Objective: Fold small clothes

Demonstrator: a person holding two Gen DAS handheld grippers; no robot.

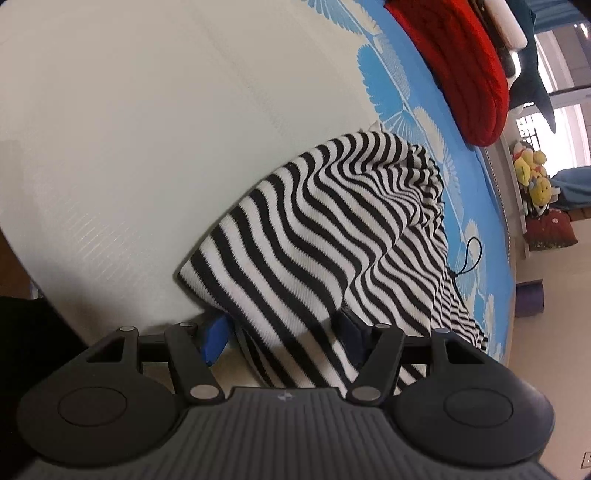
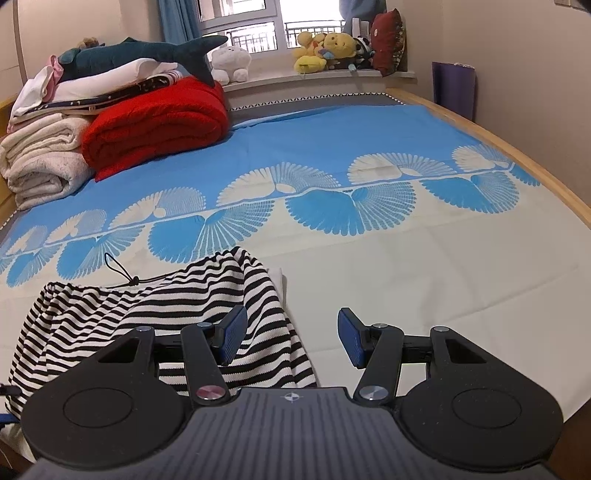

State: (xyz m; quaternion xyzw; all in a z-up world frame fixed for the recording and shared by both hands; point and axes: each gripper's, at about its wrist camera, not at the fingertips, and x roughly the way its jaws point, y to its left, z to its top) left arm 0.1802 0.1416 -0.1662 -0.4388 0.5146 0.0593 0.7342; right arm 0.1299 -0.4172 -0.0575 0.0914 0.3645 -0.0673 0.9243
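Striped knit garment (image 1: 332,236) lies rumpled near the bed's front edge on the blue-and-cream sheet (image 2: 369,140). Our left gripper (image 1: 284,332) straddles its hem, jaws apart, not yet pinching, likely to lift a fold. Right gripper (image 2: 291,339) hangs wide and empty just beside it.

Bed (image 2: 498,140) under daylit window (image 2: 236,22), blue curtain (image 2: 177,18)

- no words, numbers or brand names can be read anywhere here.
- only a small unlettered cross-in-circle mark (image 2: 291,397) on the gripper body, at 6 o'clock.
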